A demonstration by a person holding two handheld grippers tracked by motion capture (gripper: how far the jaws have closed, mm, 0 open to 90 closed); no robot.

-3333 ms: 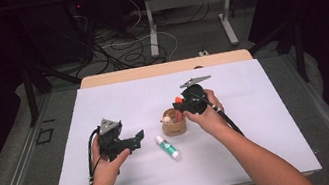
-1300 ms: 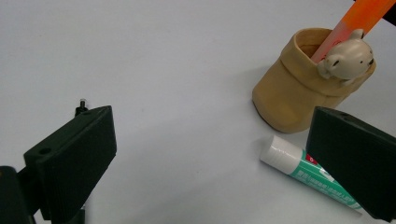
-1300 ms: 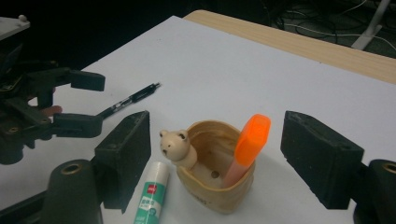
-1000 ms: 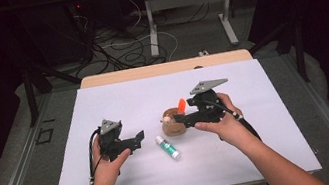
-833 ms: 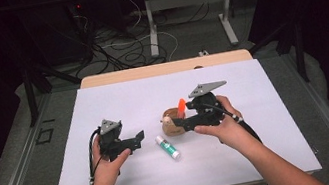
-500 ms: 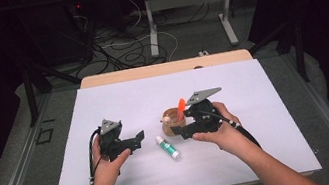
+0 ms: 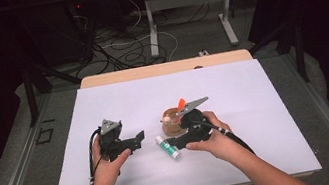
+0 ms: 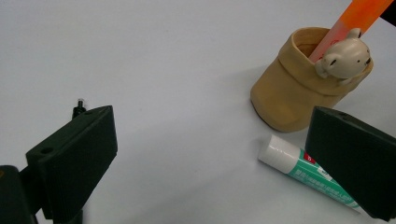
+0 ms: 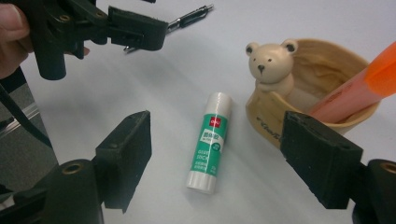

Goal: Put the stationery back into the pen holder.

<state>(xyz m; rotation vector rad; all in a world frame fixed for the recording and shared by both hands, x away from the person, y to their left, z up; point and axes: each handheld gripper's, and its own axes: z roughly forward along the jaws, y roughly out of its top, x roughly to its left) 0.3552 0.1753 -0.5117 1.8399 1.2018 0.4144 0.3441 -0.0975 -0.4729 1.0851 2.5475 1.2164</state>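
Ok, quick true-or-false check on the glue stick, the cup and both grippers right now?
1. The glue stick lies flat on the table. True.
2. The right gripper is shut on it. False: its jaws stand open either side, not touching.
3. The orange marker stands in the bear cup. True.
4. The left gripper holds the cup. False: open, holding nothing.
5. The cup is tipped over. False: upright.

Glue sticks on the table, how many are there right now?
1. The glue stick lies flat on the white table, beside the bear pen holder, between the right gripper's open jaws.
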